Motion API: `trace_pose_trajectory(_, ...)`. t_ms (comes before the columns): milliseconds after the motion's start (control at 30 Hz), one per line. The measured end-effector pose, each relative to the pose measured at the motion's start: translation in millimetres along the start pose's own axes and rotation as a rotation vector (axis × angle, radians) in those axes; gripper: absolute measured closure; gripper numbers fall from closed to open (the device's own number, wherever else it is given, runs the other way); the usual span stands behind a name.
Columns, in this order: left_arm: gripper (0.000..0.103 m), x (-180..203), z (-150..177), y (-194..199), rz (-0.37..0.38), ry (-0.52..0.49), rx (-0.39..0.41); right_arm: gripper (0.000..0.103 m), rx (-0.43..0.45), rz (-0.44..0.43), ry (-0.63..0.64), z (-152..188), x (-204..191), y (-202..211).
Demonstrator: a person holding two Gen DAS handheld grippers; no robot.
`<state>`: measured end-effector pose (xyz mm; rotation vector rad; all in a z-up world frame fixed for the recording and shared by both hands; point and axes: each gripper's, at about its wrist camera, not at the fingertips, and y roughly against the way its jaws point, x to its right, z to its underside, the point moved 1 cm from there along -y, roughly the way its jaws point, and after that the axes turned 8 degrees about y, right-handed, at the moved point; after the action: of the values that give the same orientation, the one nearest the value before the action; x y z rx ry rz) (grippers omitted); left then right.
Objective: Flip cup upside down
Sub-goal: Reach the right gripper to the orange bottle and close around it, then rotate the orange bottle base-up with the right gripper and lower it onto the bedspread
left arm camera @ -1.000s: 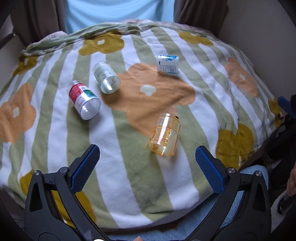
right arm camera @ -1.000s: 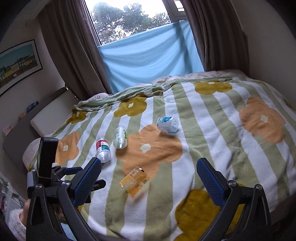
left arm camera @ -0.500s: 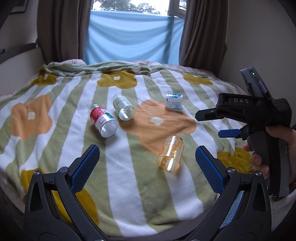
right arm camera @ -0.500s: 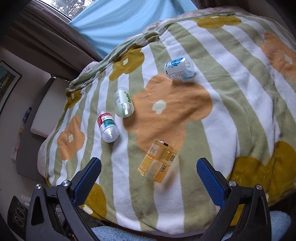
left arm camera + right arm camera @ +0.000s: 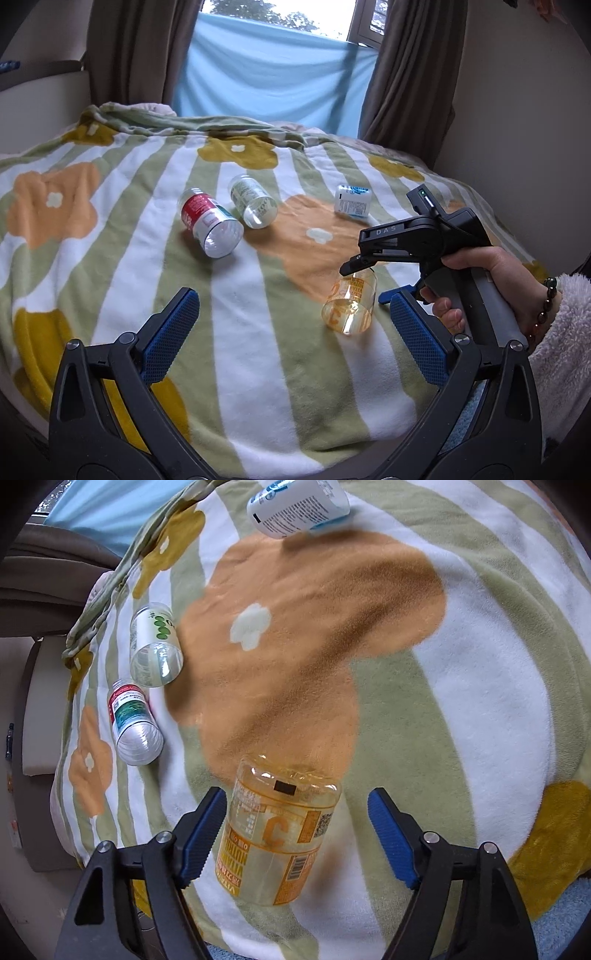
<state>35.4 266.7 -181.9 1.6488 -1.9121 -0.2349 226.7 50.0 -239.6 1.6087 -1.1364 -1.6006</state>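
Observation:
A clear orange cup (image 5: 277, 830) with printed labels lies on its side on the striped flower blanket (image 5: 480, 709). My right gripper (image 5: 297, 840) is open, its blue pads on either side of the cup without touching it. In the left wrist view the orange cup (image 5: 351, 306) lies near the right, with the right gripper (image 5: 369, 280) coming down over it from the right. My left gripper (image 5: 291, 347) is open and empty, held back near the bed's front edge.
Three other cups lie on their sides on the blanket: a red-labelled one (image 5: 210, 225), a green-labelled one (image 5: 255, 206) and a white and blue one (image 5: 352, 199). Curtains and a window stand behind the bed; a wall is at right.
My right gripper has come down close over the orange cup, which now lies between its open pads. The left gripper has tilted up slightly and stays back.

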Motion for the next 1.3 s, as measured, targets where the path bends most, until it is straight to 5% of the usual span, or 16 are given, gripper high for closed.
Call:
trace_pose_trajectory(233, 0.0, -8.9, -0.2, -2.8, 0.018, 0.036, -0.008, 0.042, -0.024, -0.073, -0.038, -2.7, -1.9, -9.4)
trace_pose_trajectory(567, 0.0, -9.6, 4.1, -9.8, 0.028, 0.043, -0.035, 0.043, -0.03, -0.1, -0.031, -8.8, -5.3, -14.4)
trace_pose_trajectory(733, 0.0, -8.7, 7.6, -16.3, 0.023, 0.038, -0.04, 0.043, 0.127, -0.075, 0.111, -9.2, -17.7, 6.6)
trace_pose_trajectory(1067, 0.0, -8.1, 15.4, -31.2, 0.004, 0.019, -0.063, 0.044, 0.538, 0.148, 0.537, 12.9, -50.2, 19.0)
trace_pose_trajectory(1300, 0.0, -12.1, 18.8, -38.4, 0.007, 0.027, -0.08, 0.044, 0.625, 0.258, 0.668, 32.8, -51.6, 6.0)
